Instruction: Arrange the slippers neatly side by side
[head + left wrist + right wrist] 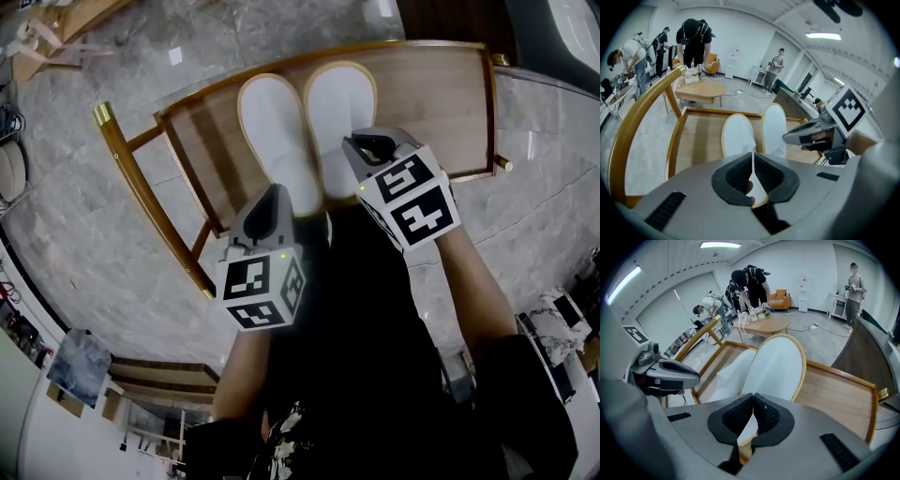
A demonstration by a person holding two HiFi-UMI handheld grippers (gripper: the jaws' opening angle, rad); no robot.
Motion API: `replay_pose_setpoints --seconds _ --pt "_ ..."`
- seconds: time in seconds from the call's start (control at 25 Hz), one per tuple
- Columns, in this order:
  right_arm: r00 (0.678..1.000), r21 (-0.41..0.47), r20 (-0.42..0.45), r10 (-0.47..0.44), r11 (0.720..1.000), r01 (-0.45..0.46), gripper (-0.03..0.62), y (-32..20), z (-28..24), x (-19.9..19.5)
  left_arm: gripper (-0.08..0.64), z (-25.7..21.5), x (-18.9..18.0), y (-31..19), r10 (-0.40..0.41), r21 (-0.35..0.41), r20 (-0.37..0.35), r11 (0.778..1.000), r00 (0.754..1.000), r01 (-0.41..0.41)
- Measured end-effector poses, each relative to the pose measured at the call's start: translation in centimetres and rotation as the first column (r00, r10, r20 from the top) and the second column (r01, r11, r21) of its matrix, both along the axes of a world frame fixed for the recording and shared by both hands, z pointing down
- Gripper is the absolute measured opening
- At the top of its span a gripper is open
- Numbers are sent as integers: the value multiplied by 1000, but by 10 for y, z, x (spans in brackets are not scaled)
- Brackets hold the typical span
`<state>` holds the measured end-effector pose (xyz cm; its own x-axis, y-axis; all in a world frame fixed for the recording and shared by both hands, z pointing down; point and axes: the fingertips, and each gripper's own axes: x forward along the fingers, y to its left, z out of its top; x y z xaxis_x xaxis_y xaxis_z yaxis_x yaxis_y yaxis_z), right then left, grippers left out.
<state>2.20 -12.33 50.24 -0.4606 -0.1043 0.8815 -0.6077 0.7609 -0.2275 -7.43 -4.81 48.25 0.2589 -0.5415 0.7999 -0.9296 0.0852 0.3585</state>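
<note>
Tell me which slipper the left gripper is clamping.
The left slipper: the left gripper pinches its heel edge. The right slipper lies by the right gripper.

Slippers [272, 122]: white matt cloth, tan trim. Bench [441, 103]: smooth varnished wood. Floor [553, 216]: polished marbled stone.

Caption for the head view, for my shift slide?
Head view: left tool grips the left slipper by its heel, right tool the right slipper, both side by side on a wooden bench.
</note>
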Motion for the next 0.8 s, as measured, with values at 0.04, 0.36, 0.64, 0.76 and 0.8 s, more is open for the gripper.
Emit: replay_pose_setpoints --seconds 0.04,0.36,0.64,0.76,0.8 --pt "1000 -1 -7 -2 1000 2 5 0 4 -4 15 1 -1 0 -2 -1 1 1000 1000 2" --pt "995 17 -90 49 999 -48 5 -8 33 -13 15 7 -6 4 -16 -16 -10 1000 1000 16" --pt "985 50 -132 111 993 -105 5 -14 41 -4 15 12 -9 6 -19 -30 -17 999 1000 18" --pt "980 77 -171 102 993 -90 5 -16 48 3 15 13 -9 6 -18 -30 -19 999 1000 17" --pt "980 70 -169 105 993 -94 5 -16 50 2 15 13 -9 5 -17 -29 -20 999 1000 16"
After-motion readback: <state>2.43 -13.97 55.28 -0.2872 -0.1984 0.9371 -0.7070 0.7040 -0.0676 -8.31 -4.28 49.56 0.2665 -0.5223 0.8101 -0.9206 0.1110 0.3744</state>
